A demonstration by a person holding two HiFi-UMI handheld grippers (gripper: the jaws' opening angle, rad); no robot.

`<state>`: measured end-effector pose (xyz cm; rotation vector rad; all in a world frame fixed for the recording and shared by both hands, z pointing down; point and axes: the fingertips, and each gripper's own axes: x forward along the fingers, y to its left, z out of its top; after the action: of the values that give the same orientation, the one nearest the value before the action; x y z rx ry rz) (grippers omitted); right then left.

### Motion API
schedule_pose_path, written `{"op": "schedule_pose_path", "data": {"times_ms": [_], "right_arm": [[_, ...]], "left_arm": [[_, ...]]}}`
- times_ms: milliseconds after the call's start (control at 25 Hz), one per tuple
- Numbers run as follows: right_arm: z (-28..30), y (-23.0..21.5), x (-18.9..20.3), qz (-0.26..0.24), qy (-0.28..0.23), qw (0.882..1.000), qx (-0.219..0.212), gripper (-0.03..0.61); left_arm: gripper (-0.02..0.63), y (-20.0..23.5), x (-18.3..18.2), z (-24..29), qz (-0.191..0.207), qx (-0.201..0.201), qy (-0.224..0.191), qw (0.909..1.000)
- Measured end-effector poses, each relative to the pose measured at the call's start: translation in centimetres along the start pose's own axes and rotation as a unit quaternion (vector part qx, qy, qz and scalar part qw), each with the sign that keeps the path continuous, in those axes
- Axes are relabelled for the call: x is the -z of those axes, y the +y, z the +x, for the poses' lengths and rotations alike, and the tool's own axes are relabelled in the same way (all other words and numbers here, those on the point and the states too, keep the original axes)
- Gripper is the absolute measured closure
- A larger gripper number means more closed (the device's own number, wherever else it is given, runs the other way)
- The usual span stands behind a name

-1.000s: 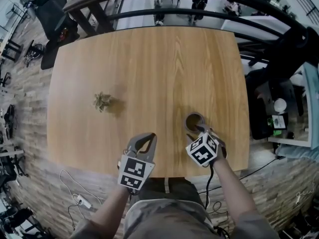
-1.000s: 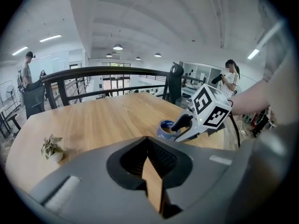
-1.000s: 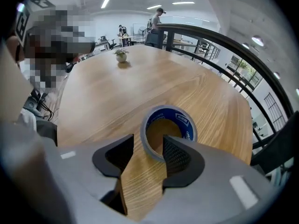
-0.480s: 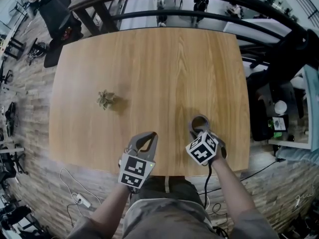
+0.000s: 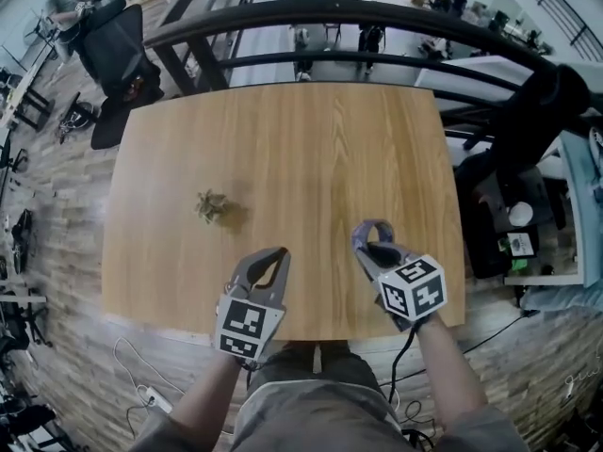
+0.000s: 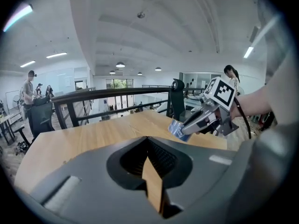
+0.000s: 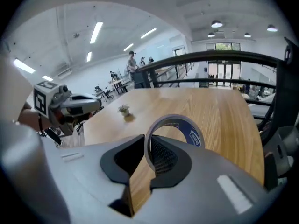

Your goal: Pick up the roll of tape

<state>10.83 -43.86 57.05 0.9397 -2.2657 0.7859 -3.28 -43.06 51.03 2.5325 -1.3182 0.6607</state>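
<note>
Two claws are held over the near edge of one wooden worktop (image 5: 311,149).

**Right claw** (image 5: 377,250)
- One roll of tape (image 5: 362,236) is grasped by this claw.
- The wall of the roll is pinched between the two jaws, which are closing on it.
- One jaw is placed inside the ring and one outside.
- The roll is held on edge at the claw tip, above the worktop. Its open centre is seen just ahead of the jaws in the right gripper view, and a blue label is carried on its band (image 7: 194,135).

**Left claw** (image 5: 276,254)
- This claw is clenched, with its jaw tips brought together.
- Nothing is held between them.
- It is positioned beside the right claw, well apart from the roll.

**Other items**
- One small sprig (image 5: 211,205) is located on the worktop, ahead of the left claw and to its left, apart from both claws.
- One dark railing (image 5: 330,12) is seen beyond the far edge of the worktop.
</note>
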Motion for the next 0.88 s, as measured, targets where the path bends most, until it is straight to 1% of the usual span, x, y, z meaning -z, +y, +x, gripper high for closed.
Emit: {"op": "schedule_pose_path", "data": {"times_ms": [160, 320, 440, 600, 760, 880], "right_arm": [[-4.5, 1.9, -5.1, -0.015, -0.079, 0.997, 0.011, 0.526], [-9.3, 4.5, -9.3, -0.045, -0.15, 0.987, 0.023, 0.526], [-13.2, 6.7, -12.1, -0.089, -0.207, 0.973, 0.04, 0.526], [-17.7, 9.7, -15.0, -0.133, -0.267, 0.952, 0.06, 0.525], [-21.6, 11.6, -16.6, -0.146, -0.317, 0.934, 0.075, 0.525], [-24.3, 12.7, -17.0, -0.144, -0.35, 0.922, 0.085, 0.525]], "left_arm": [[0.612, 0.3, -4.3, -2.1, 0.024, -0.006, -0.037, 0.999], [0.612, -0.1, -9.2, -5.3, 0.061, -0.014, -0.085, 0.9944], [0.612, -0.7, -12.6, -7.7, 0.086, -0.023, -0.122, 0.9885], [0.614, -1.2, -16.0, -11.0, 0.079, -0.036, -0.159, 0.9834], [0.612, -1.4, -18.4, -13.9, 0.08, -0.047, -0.185, 0.9783], [0.612, -1.6, -19.4, -15.9, 0.096, -0.056, -0.202, 0.973]]}}
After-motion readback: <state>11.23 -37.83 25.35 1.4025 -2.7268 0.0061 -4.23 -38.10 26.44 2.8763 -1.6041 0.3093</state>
